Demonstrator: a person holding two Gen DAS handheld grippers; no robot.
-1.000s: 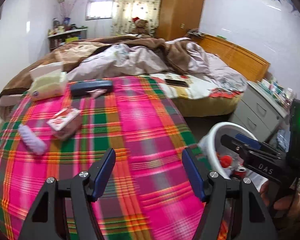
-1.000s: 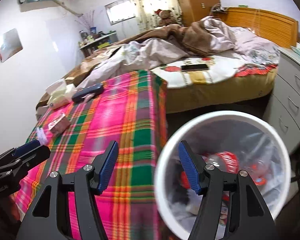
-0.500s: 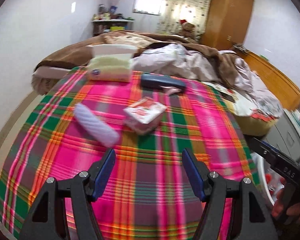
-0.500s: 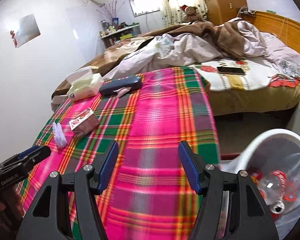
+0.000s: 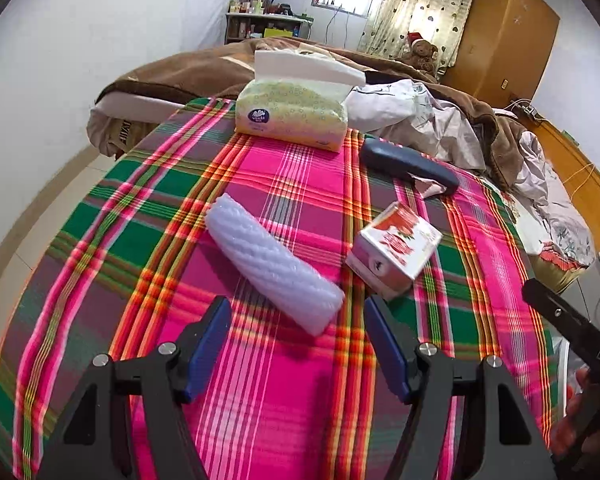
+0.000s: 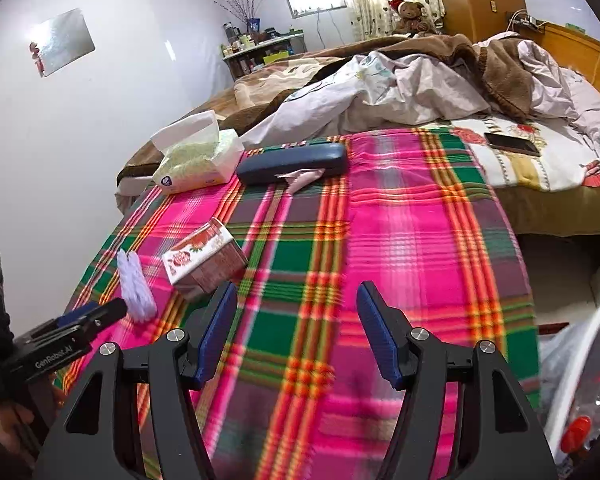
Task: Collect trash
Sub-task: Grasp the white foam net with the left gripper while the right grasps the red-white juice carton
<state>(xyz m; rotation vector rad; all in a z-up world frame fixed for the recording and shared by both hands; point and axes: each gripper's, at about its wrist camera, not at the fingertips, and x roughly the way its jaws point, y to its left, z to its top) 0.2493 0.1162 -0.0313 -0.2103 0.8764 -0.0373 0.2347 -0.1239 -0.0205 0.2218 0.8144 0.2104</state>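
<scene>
A white ribbed foam sleeve lies on the plaid blanket, and a red-and-white carton lies just to its right. My left gripper hovers open right in front of the sleeve's near end, nothing between its fingers. In the right wrist view the carton and the sleeve sit ahead to the left. My right gripper is open and empty over the blanket. The white trash bin, with bottles inside, shows at the right edge.
A tissue pack and a dark blue case with a crumpled pink scrap lie farther back. A phone rests on the flowered sheet. Rumpled bedding lies behind. The floor drops off beside the blanket's right edge.
Both grippers swung left, away from the bin and over the blanket. The left one came close to the foam sleeve and carton. Jaws stayed as wide as before.
</scene>
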